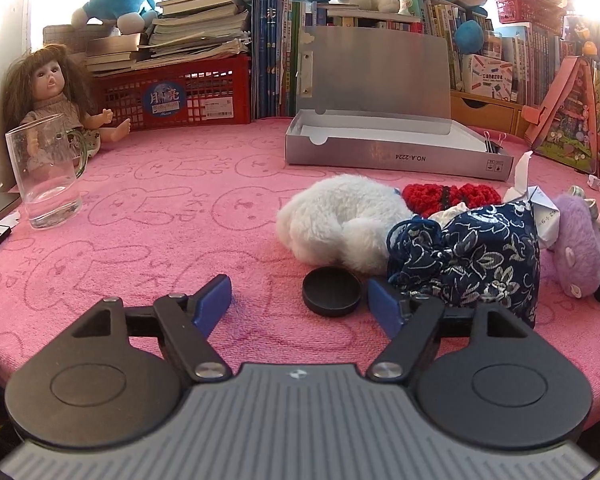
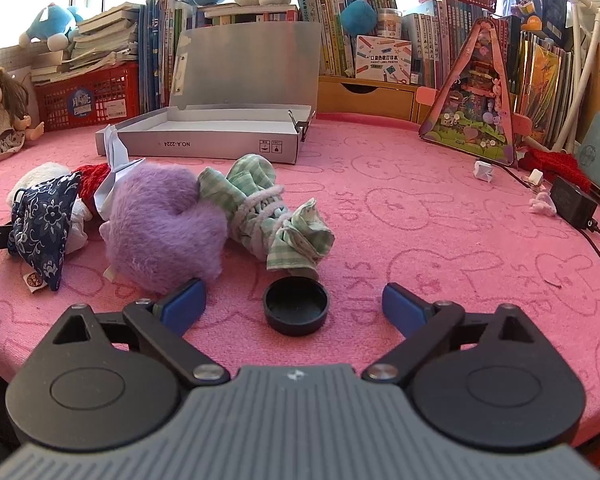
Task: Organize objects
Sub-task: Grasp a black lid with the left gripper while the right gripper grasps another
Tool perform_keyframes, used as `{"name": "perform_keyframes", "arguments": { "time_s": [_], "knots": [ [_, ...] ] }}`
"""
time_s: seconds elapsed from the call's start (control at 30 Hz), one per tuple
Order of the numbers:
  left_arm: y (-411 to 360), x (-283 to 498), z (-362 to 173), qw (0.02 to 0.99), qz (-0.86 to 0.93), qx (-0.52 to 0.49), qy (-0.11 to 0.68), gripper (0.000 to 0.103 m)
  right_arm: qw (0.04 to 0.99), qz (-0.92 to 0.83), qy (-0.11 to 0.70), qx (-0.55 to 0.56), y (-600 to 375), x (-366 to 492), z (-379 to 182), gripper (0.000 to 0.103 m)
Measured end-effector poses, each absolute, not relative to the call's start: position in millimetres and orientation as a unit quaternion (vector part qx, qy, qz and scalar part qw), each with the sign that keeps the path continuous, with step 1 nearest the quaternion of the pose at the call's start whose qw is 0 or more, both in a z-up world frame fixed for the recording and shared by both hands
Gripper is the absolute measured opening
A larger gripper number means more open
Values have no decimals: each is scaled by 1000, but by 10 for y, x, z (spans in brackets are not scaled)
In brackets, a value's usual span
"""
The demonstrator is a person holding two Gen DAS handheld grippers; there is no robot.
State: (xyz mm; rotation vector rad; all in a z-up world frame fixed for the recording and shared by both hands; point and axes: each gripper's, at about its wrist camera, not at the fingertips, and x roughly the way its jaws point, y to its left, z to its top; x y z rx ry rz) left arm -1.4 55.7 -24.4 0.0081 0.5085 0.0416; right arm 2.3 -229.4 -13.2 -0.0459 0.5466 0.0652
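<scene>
Your left tongs (image 1: 300,304) and right tongs (image 2: 294,306) both stand apart, each framing a round black plastic lid (image 2: 295,305), presumably ready to pinch.

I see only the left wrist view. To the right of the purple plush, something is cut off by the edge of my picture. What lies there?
Observer: A green checked cloth bundle, tied up, lies against the purple plush.
Operator: Does the right gripper hold anything?
Observer: No. The right gripper has its jaws open. A black cap lies between them, hollow side up and untouched.
Operator: Is there anything further right?
Observer: A black power adapter lies near the right edge of the pink cloth.
</scene>
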Motion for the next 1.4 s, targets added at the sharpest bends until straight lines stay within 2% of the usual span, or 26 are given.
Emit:
{"name": "perform_keyframes", "arguments": {
  "time_s": [0.23,0.4,0.47,0.57,0.9,1.07,1.2,1.33,1.4],
  "knots": [
    [530,23,-247,968,28,3,248,81,964,30,264,-21,-2298,19,-154,103],
    [507,-9,-238,970,26,4,243,72,964,23,265,-17,-2279,16,-148,102],
    [499,-13,-227,970,23,2,242,63,964,28,265,-11,-2259,-4,-133,95],
    [492,-24,-215,971,18,-5,239,56,965,40,260,-14,-2217,-42,-122,88],
    [440,-23,-243,972,20,6,236,55,966,54,254,-10,-2120,-75,-89,61],
    [425,-10,-233,971,24,9,238,56,966,60,252,-10,-2077,-92,-86,52],
    [439,-19,-237,972,23,5,234,53,966,65,250,-10,-2039,-96,-91,50],
    [426,-43,-236,973,16,5,230,39,967,69,243,-23,-1928,-117,-108,49],
    [424,-55,-230,973,12,4,230,37,967,78,243,-24,-1892,-124,-100,44]
  ]
}}
